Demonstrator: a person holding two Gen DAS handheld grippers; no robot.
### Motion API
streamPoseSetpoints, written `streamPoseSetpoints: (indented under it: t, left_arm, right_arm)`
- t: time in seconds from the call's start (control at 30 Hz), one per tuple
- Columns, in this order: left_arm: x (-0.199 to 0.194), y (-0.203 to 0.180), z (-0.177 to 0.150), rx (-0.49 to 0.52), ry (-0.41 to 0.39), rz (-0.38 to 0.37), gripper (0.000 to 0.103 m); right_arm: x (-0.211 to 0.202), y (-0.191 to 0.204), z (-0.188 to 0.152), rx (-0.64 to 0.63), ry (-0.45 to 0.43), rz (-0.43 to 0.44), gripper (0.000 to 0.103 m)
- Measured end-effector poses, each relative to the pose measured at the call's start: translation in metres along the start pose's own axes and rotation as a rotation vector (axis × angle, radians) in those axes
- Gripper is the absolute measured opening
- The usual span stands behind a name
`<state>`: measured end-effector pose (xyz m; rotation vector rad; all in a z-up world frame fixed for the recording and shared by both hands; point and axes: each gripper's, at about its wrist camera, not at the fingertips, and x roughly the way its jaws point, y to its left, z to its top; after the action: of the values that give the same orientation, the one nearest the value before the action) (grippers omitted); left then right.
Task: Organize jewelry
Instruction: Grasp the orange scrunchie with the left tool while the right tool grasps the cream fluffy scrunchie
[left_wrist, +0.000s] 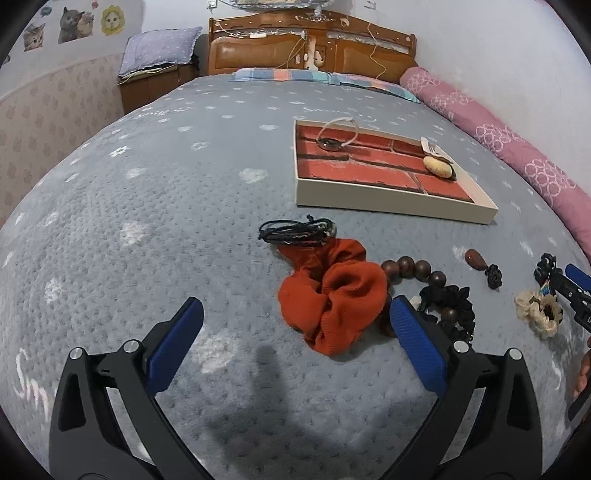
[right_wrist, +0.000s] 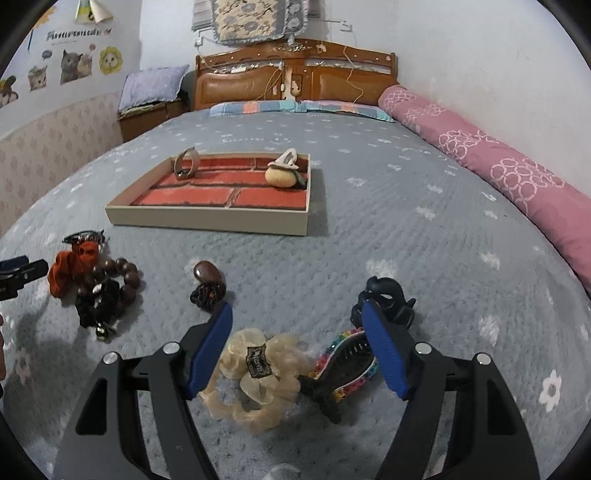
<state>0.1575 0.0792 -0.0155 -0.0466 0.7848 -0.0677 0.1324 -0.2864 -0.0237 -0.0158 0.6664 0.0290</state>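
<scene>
both grippers spread over hair ties and beads on the bed.

the right gripper (right_wrist: 297, 325) is open, low over the blanket (right_wrist: 406, 229); the cream scrunchie (right_wrist: 255, 373) and rainbow clip (right_wrist: 345, 365) lie between its fingers, touching neither. only this view shows the clip whole. the left gripper (left_wrist: 295, 314) is open, the orange scrunchie (left_wrist: 328, 295) just inside its right finger (left_wrist: 415, 343), the beads (left_wrist: 413, 267) beyond. farther, the tray (left_wrist: 384, 199) holds a watch (left_wrist: 338, 136).
</scene>
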Motion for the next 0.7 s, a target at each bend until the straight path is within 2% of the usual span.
streamPoseSetpoints:
  t: [0.1,0.3,0.43,0.7]
  left_arm:
    - [0.007,-0.006,0.0,0.017,0.019,-0.011,0.098]
    - [0.016,-0.012,0.0,0.033,0.015,0.004,0.098]
    - [0.017,-0.013,0.0,0.036,0.003,0.001,0.098]
    - [0.027,-0.012,0.003,0.034,-0.002,-0.009,0.097]
  right_arm:
    - [0.005,0.001,-0.002,0.003,0.021,0.027,0.072]
    - [0.009,0.006,-0.008,-0.032,0.041,0.019,0.07]
    - [0.019,0.005,-0.015,-0.029,0.076,0.02,0.051]
    - [0.023,0.002,-0.017,-0.017,0.09,0.019,0.043]
